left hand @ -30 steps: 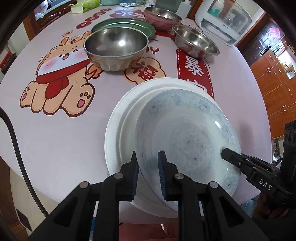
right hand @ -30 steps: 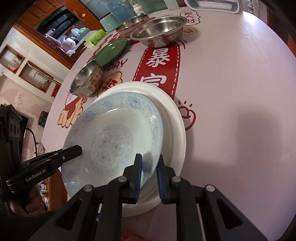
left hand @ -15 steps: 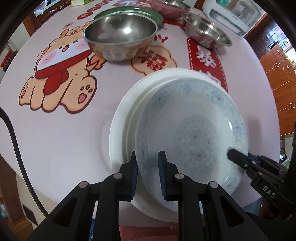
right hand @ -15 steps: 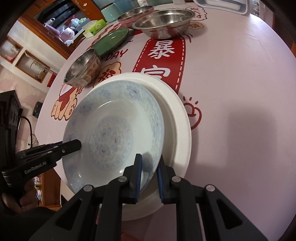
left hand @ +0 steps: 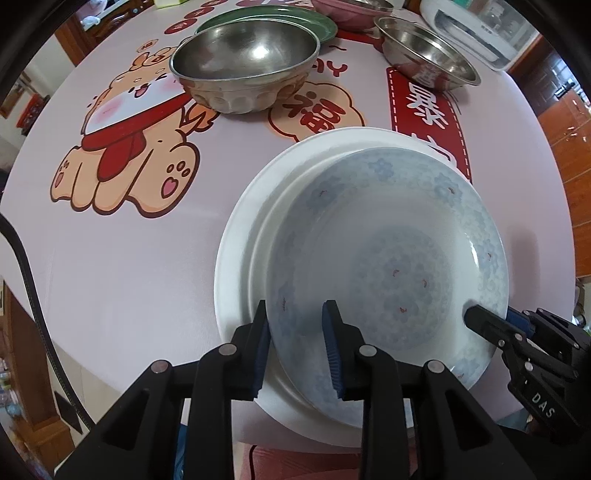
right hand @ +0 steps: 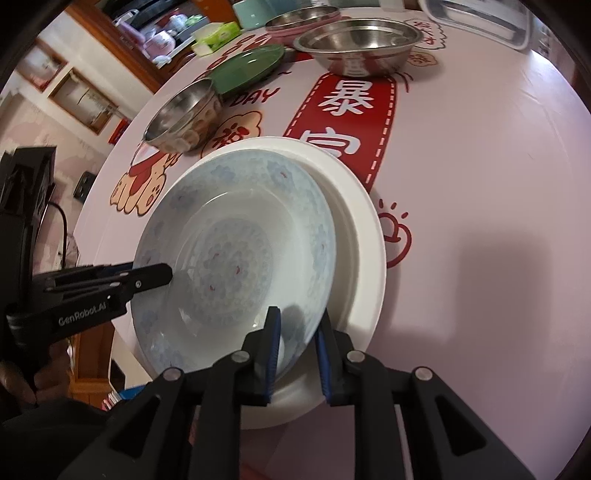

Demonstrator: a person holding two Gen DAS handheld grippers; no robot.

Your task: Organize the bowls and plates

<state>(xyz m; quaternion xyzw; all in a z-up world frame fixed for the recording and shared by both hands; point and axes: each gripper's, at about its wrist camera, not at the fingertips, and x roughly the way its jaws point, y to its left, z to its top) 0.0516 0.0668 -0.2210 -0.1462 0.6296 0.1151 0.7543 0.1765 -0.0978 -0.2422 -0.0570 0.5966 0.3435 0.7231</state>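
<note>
**A:** What writing can be read?

**B:** The right gripper (left hand: 476,317), seen from the left wrist view, carries white letters "DAS" on its black body. The left gripper (right hand: 166,275), seen from the right wrist view, reads "GenRobot.AI". The pink tablecloth (left hand: 129,266) has a red banner (right hand: 343,110) with large white Chinese characters, the letters "DAY" in dark red, and a cartoon dog (left hand: 129,147) in a red scarf.

**B:** Where is the dish being handled?

**A:** A blue-patterned bowl (left hand: 388,266) sits inside a larger white plate (left hand: 240,236) at the near edge of the table, shifted off-centre towards the near side.

**A:** How are the tongs placed?

**B:** Both reach in level from the near side. The left gripper's blue pads (left hand: 263,347) straddle the bowl's rim, one outside and one inside, with a gap showing at the inner pad, so they look spread. The right gripper's pads (right hand: 274,347) straddle the opposite rim the same way, also parted rather than pinching.

**A:** Anything beyond?

**B:** A deep steel bowl (left hand: 243,66), a green plate (right hand: 247,70), a shallow steel bowl (right hand: 358,44) and a pink-rimmed bowl (right hand: 303,20).
</note>
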